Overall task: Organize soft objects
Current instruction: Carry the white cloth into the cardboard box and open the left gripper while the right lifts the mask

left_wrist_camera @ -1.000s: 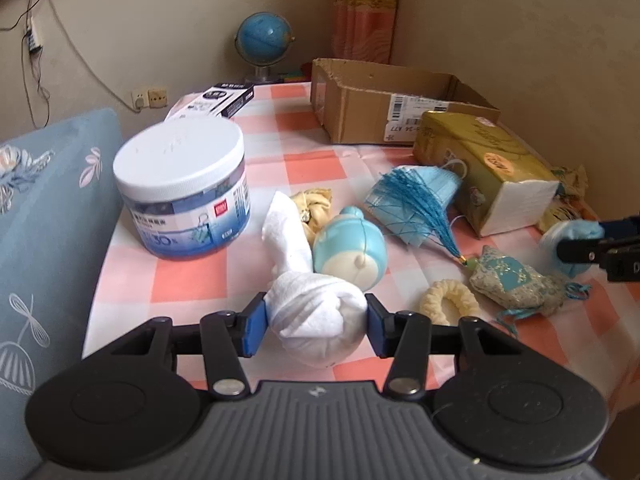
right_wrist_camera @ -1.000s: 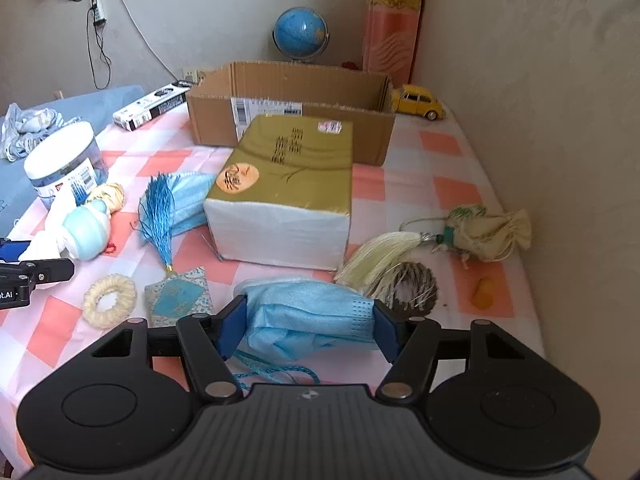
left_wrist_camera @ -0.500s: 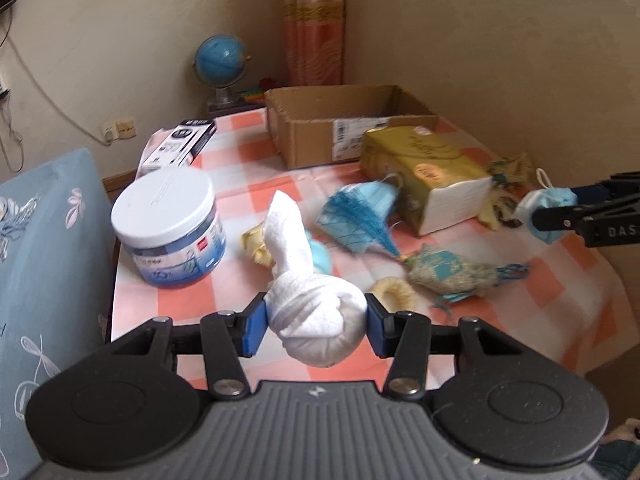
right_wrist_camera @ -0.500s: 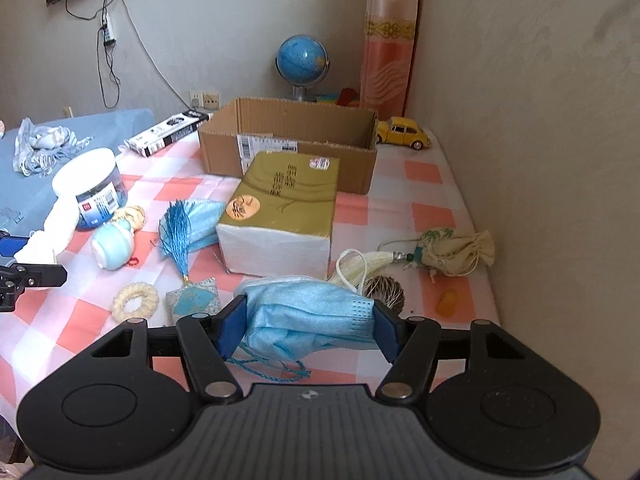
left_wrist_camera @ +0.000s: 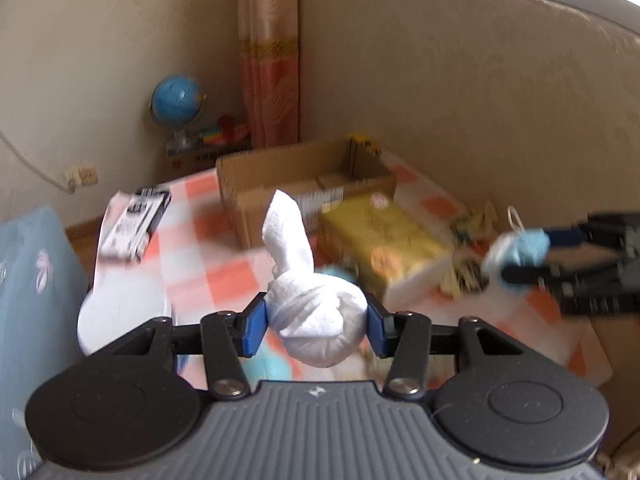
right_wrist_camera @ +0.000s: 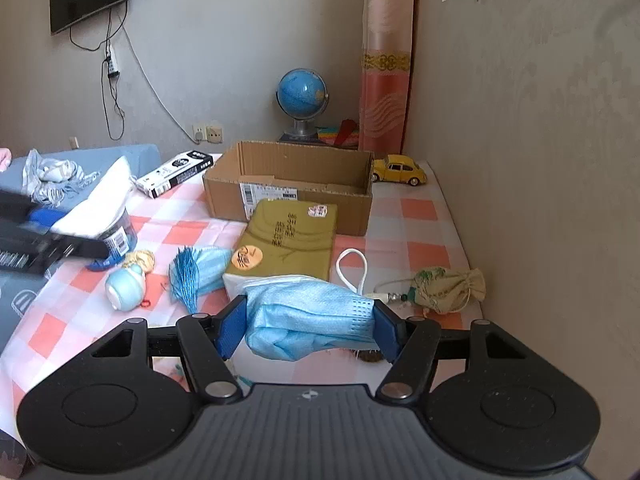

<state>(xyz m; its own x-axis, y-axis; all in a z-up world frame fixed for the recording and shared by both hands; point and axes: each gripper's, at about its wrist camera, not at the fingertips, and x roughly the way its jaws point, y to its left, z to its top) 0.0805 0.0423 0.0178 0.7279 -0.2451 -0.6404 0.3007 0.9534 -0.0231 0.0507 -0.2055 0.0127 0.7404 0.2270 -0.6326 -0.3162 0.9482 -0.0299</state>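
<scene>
Left wrist view: the left hand-held gripper is clamped on a white knotted cloth, same grip as a second ago. The camera now sits higher: the checkered counter looks further below, and the frame is motion-blurred. The cloth is soft terry-like fabric, with a round knotted ball between the blue pads and a tapered tail standing up and leaning slightly left, so its long axis runs roughly vertical in frame. It hangs in the air over the near edge of the counter. The right hand-held gripper comes in from the right edge, carrying a blue face mask, higher than before. Behind them is an open cardboard box at the far edge. A gold tissue pack, a soft rectangular block, lies just in front of it.

Right wrist view: the right hand-held gripper is clamped on the blue face mask, grip unchanged. The view has risen, so more wall shows. The mask is pleated non-woven fabric, bunched into a wad with its long axis running across from pad to pad. A white ear loop sticks up behind it. It is held above the near edge of the counter, clear of the surface. The left hand-held gripper shows blurred at the left edge with the white cloth, higher than a second ago and now in front of the white-lidded tub. On the counter, a drawstring pouch in printed cloth lies near the right edge, and a blue tassel lies left of the tissue pack.
</scene>
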